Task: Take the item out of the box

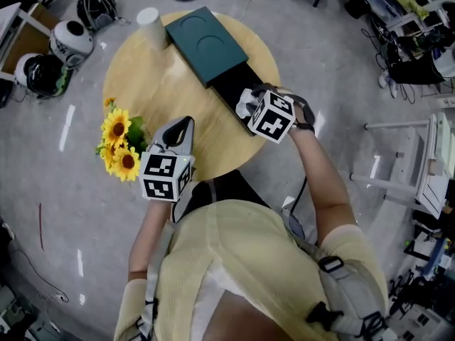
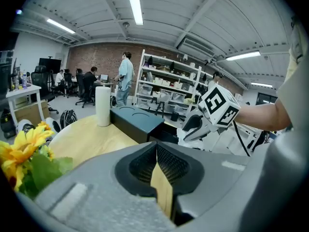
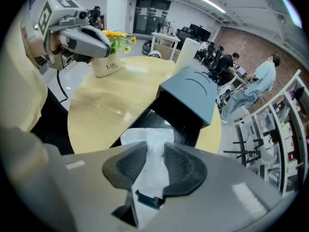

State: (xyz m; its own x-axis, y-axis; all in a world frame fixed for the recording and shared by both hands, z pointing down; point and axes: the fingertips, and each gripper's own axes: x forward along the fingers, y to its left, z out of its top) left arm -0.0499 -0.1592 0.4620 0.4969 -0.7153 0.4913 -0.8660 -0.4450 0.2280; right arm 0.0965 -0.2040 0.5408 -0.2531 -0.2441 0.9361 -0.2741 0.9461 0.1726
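A round wooden tabletop (image 1: 153, 84) carries a dark teal box (image 1: 206, 45) lying at an angle on its far right part. The box's black inner tray (image 1: 229, 84) is slid out toward the near right edge. In that open tray lies the item (image 3: 145, 137), a white, crinkled wrapped bundle. The right gripper (image 1: 246, 104) reaches down into the tray from the near right. In the right gripper view its two ribbed fingers (image 3: 130, 166) stand either side of the white bundle and pinch it, with the wrap filling the gap between them and the bundle still resting in the tray. The left gripper (image 1: 185, 122) hovers over the near left part of the tabletop, well apart from the box. Its fingers (image 2: 166, 163) are pressed together at the tips with nothing between them. At the left edge of the tabletop stands a bunch of sunflowers (image 1: 119, 145) in a white pot (image 3: 109, 65). On the far side, a white roll (image 1: 149, 21) stands upright just beside the closed end of the box.
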